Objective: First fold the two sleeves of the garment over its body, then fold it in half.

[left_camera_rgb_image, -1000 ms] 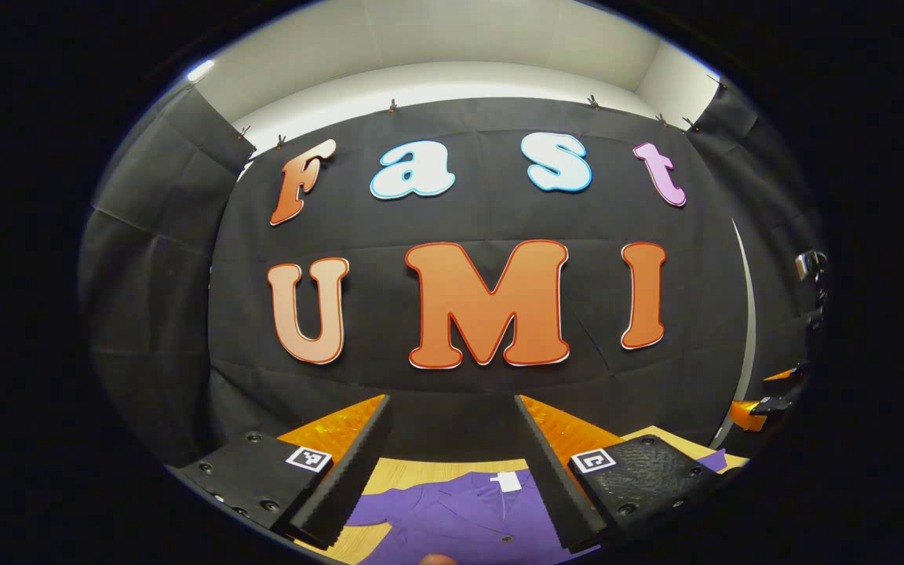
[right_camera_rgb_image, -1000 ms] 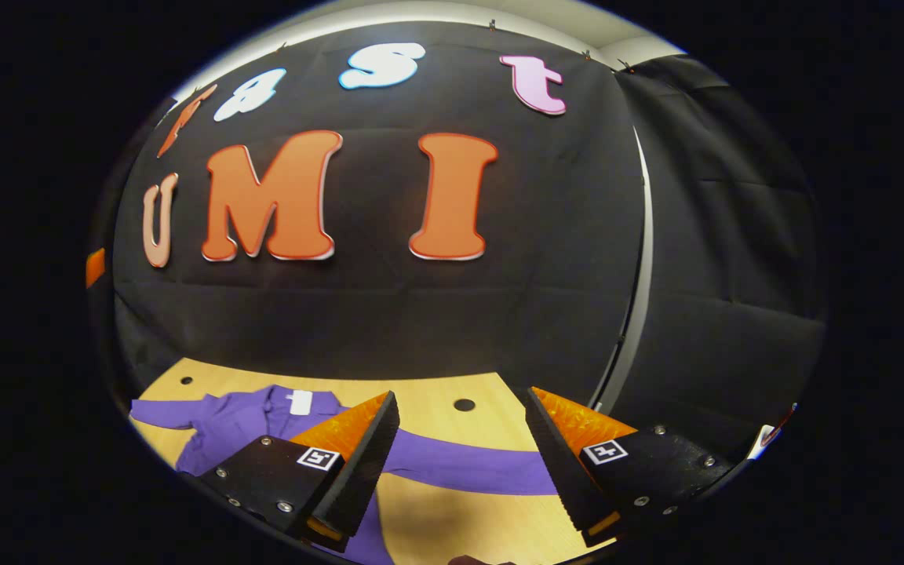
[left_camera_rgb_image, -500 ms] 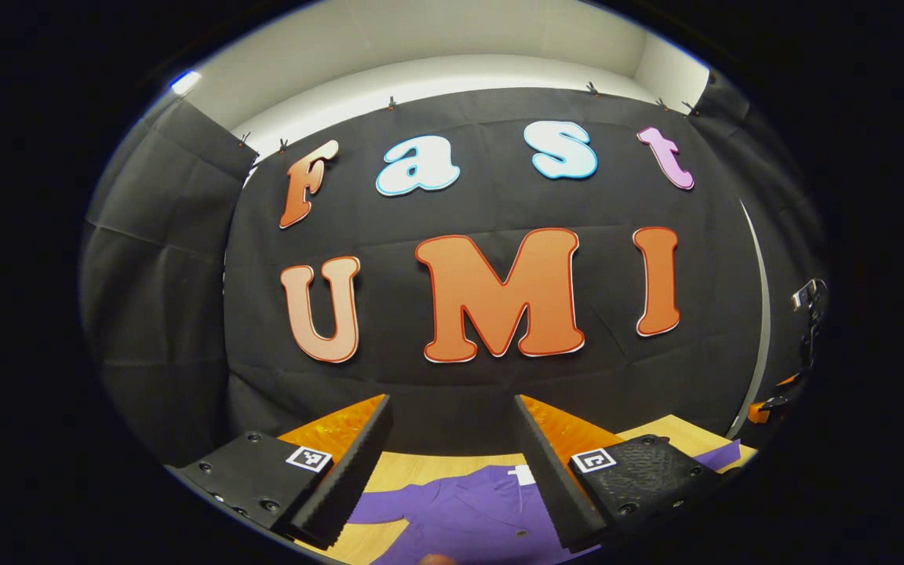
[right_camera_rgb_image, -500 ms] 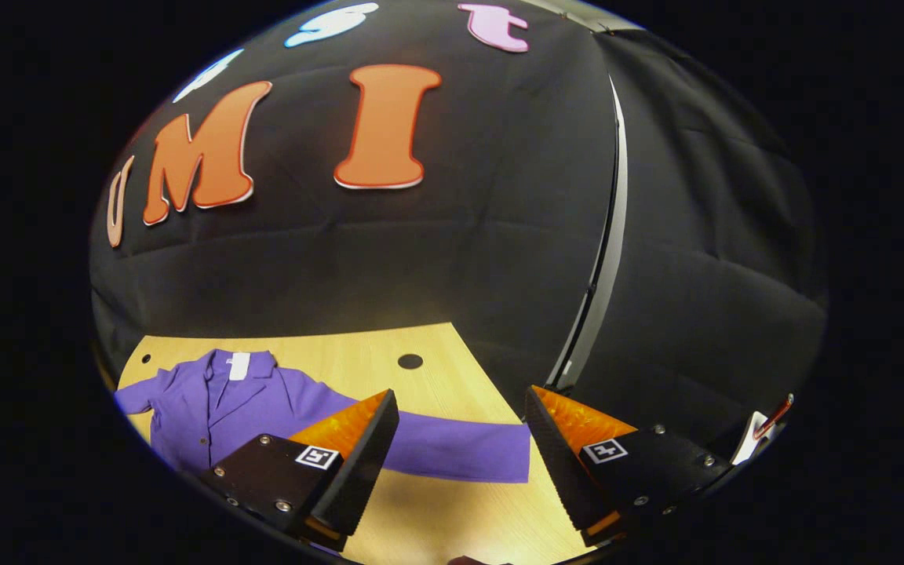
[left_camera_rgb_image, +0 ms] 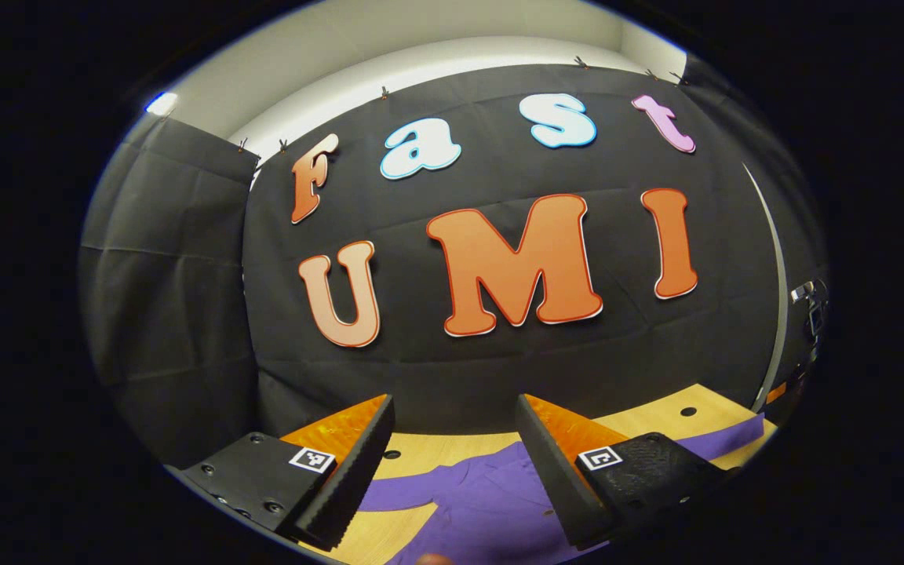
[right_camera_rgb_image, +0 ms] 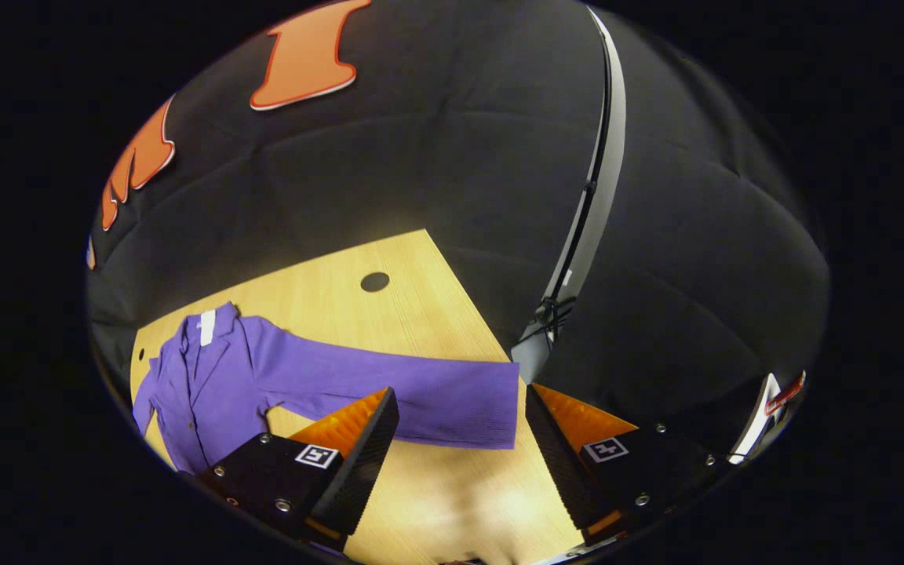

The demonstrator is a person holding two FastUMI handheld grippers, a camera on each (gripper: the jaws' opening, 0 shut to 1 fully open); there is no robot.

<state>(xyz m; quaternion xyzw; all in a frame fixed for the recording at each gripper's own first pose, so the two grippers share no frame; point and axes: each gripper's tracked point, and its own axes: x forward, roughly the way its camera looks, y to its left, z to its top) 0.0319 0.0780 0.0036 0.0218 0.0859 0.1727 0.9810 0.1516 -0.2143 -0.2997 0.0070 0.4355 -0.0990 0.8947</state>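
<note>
Garment flat on desk, sleeve stretched right | right gripper above sleeve end, fingers wide apart, empty | left gripper above garment, fingers wide apart, empty

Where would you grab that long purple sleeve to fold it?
Probably at the cuff end of the sleeve, coming down from above with the right gripper, jaws open. It lies flat and straight on the table, so the free end lifts easiest.
</note>
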